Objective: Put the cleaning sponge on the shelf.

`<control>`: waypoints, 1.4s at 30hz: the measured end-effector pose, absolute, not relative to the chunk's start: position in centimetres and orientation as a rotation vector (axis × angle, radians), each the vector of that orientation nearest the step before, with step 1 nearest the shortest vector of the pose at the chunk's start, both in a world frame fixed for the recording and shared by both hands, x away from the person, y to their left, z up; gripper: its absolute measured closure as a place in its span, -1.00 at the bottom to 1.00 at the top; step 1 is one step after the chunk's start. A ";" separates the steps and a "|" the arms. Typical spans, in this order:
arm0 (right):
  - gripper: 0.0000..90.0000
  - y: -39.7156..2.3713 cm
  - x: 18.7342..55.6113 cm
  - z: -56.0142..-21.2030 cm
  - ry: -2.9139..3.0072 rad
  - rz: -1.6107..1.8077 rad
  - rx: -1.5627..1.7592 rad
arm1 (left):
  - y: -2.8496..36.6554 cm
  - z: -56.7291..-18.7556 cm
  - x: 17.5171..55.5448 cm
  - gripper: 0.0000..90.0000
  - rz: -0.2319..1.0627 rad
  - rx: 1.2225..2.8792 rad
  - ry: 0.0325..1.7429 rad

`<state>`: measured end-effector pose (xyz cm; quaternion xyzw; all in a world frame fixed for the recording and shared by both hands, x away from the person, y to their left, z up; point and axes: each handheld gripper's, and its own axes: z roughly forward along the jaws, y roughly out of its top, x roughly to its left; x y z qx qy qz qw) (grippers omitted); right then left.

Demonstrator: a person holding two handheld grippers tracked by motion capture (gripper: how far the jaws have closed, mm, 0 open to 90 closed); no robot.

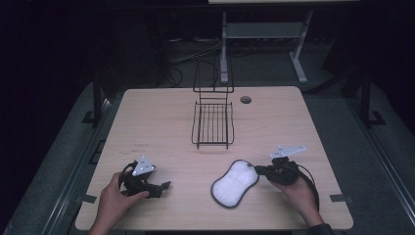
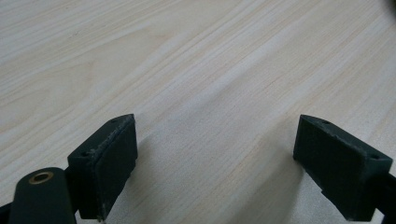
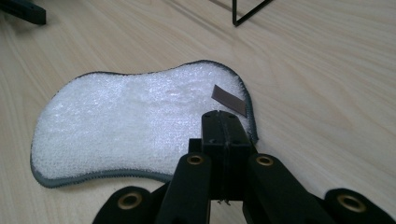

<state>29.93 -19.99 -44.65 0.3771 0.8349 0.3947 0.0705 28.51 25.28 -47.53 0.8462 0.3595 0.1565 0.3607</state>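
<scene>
Your right hand [image 1: 299,192] lies low on the bench [image 1: 161,122] at its near right, wrist angled inward, so your right gripper [image 1: 258,170] points left at the scrubbing pad [image 1: 235,183]. Its jaws are clenched flat against each other; in the right gripper view their tips sit over the pad's near edge, beside a small brown tag [image 3: 229,100], and whether any of the pad's rim is pinched between them cannot be told. Your left hand [image 1: 115,200] rests at the near left, curled round the left gripper [image 1: 161,188], which points right along the bench. Its jaws stand released and wide apart, with bare wood between them in the left gripper view.

Counted: two grippers, one pad, one black wire rack [image 1: 213,122], one round hole [image 1: 245,100] in the benchtop.

The pad is white and fuzzy, shaped like a peanut with a slight waist, bound all round by a dark grey stitched edge. It lies flat on the bench, near the front, right of centre, between your two grippers and well short of the rack.
</scene>
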 end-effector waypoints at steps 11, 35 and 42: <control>0.99 -18.5 30.9 -45.5 2.557 1.109 1.115 | 25.3 -47.5 28.5 -0.71 0.403 2.181 0.926; 0.99 -16.1 33.7 -45.6 2.530 1.114 1.082 | 25.3 -47.5 28.5 -0.71 0.405 2.177 0.926; 0.99 -16.2 31.5 -44.2 2.555 1.197 1.037 | 25.3 -47.5 28.5 -0.71 0.403 2.179 0.927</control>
